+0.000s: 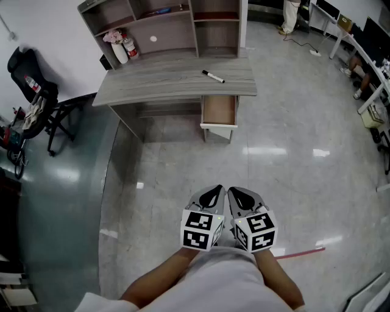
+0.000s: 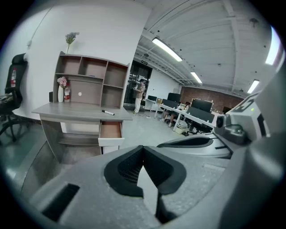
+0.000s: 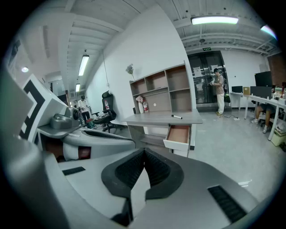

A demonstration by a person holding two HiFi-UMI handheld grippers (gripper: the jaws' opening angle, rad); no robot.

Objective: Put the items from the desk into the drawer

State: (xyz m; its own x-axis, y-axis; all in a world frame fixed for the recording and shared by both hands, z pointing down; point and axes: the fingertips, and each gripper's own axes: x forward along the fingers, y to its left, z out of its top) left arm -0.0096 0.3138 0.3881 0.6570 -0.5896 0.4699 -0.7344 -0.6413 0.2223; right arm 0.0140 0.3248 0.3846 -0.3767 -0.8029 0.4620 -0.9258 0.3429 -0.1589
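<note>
Carrier: grey wood-grain desk (image 1: 158,82) on a glossy pale tiled floor (image 1: 292,158), with an open-shelved grey hutch (image 1: 159,31) along its back edge. On the desktop, a black-and-white marker pen (image 1: 213,76) lies near the right front. At back left, a white vase of pink flowers (image 1: 117,49) and a red-and-white canister (image 1: 129,47) stand just beside each other. Under the right end, a white-fronted drawer (image 1: 219,113) is pulled open, brown inside.

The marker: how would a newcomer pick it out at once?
Find the grey desk with the shelf unit. Near its right end, above the open drawer, lies the marker. It is the only thing lying flat on the bare top, a thin white stick with dark ends.
</note>
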